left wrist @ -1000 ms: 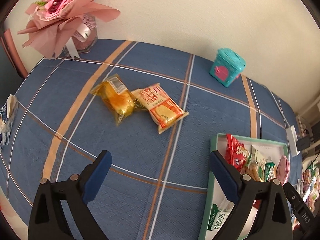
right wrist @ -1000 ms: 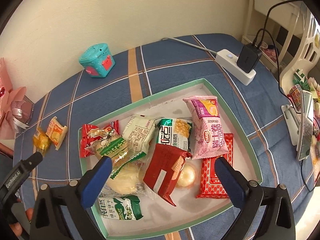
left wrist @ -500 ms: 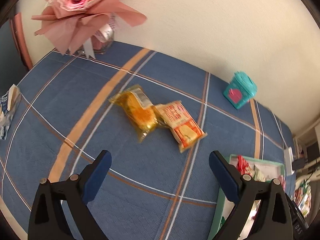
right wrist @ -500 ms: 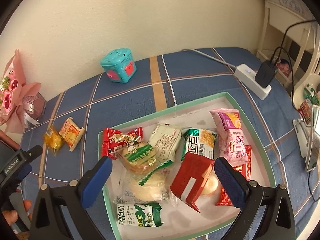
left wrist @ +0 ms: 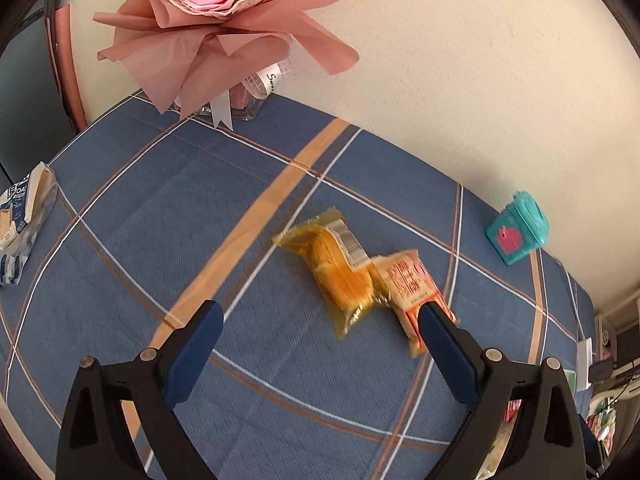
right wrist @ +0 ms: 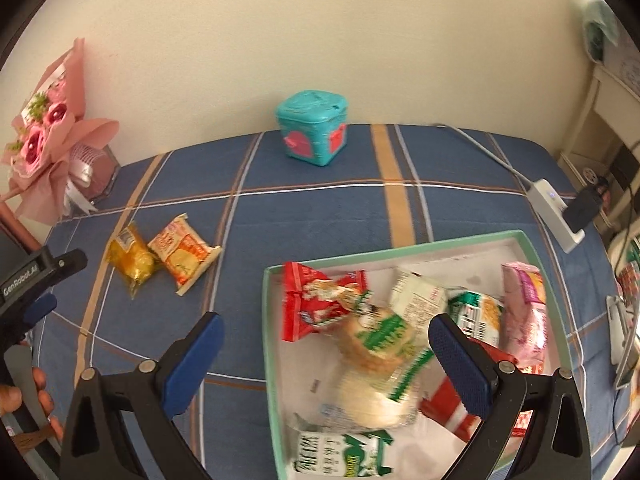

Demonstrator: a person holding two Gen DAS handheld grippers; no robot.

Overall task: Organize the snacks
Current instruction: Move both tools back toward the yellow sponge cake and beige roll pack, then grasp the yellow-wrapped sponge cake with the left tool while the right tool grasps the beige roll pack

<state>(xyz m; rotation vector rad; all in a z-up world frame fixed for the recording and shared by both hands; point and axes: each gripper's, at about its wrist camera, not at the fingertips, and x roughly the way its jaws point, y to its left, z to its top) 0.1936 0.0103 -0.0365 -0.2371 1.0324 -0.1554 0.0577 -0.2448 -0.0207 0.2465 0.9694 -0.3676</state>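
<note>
Two loose snacks lie side by side on the blue plaid cloth: a yellow clear-wrapped cake [left wrist: 340, 274] [right wrist: 132, 258] and an orange cracker packet [left wrist: 412, 284] [right wrist: 182, 254]. My left gripper [left wrist: 318, 322] is open and empty, just short of them; its right finger overlaps the cracker packet's near end. It also shows in the right wrist view [right wrist: 36, 280]. A green-rimmed white tray [right wrist: 272, 344] holds several snack packets. My right gripper [right wrist: 326, 338] is open and empty above the tray's left part.
A pink flower bouquet [left wrist: 224, 12] stands at the back left by the wall. A teal box [left wrist: 518, 234] [right wrist: 312, 132] sits at the back. A white power strip with a plug [right wrist: 560, 216] lies right of the tray. A blue-white packet [left wrist: 20, 224] lies at the left edge.
My left gripper has moved forward and left, closer to the two loose snacks. My right gripper has swung left and pulled back, so the tray's left rim now lies between its fingers.
</note>
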